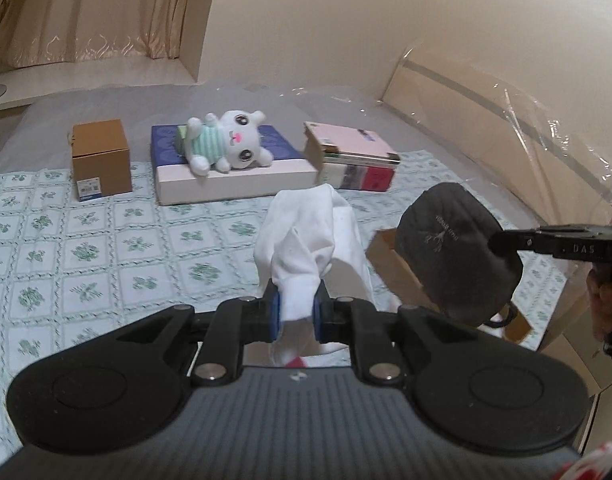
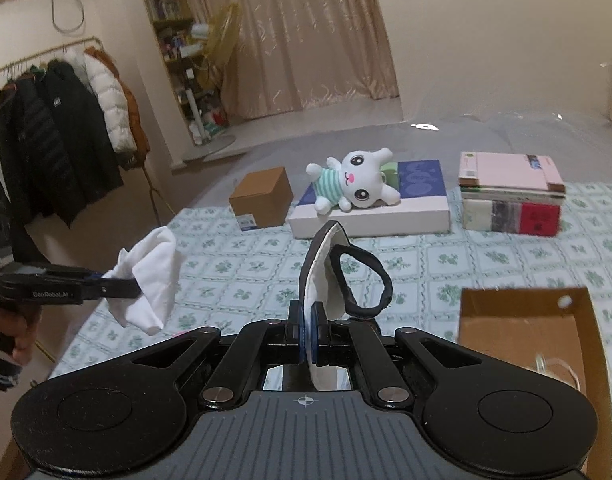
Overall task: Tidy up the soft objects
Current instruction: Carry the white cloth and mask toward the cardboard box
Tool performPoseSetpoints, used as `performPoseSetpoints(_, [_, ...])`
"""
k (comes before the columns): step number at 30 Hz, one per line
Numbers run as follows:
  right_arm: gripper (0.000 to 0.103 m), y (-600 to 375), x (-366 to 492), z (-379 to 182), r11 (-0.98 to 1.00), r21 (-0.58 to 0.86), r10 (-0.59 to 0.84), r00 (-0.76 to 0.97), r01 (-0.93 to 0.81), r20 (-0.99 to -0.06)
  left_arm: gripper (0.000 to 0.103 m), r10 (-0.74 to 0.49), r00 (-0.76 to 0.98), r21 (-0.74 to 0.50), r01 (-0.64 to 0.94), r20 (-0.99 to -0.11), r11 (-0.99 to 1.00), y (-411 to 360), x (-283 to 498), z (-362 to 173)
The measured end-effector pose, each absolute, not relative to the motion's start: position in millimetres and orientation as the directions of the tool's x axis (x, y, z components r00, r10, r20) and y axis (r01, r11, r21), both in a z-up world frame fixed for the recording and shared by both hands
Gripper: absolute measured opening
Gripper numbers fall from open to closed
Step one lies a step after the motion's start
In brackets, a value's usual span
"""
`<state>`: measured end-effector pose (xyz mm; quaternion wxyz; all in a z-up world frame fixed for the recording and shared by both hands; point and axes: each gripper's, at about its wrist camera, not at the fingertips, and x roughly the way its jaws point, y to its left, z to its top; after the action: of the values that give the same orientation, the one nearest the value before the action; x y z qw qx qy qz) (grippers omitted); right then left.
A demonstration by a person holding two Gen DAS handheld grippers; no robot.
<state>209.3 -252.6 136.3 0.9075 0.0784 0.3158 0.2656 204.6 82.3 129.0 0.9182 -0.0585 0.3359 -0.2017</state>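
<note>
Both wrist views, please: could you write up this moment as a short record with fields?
surface: bed with green floral cover
left hand-held gripper: shut on white cloth, lifted off the bed
right hand-held gripper: shut on dark padded mask, white lining, black strap
open cardboard box: near right
plush rabbit: lying on flat blue-topped box
closed brown box: left of plush
stacked books: right of plush

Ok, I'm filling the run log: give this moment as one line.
left claw: shut on white cloth | right claw: shut on dark eye mask | both held above bed | plush toy: on flat box
</note>
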Motion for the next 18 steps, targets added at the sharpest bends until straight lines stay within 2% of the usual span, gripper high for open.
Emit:
performPoseSetpoints(12, [0.003, -325.3, 122.6, 129.9, 0.879, 0.363, 0.464, 0.733, -0.310, -0.497, 0.014, -0.487, 0.681, -0.294, 0.389, -0.547, 0.873, -0.2, 142.4, 119.5])
performPoseSetpoints(18, [0.003, -363.9, 95.3, 119.1, 0.898, 0.374, 0.407, 0.766, -0.234, -0.497, 0.014, -0.527, 0.647, -0.309, 0.428, -0.552, 0.849, -46.7, 131.3, 105.6])
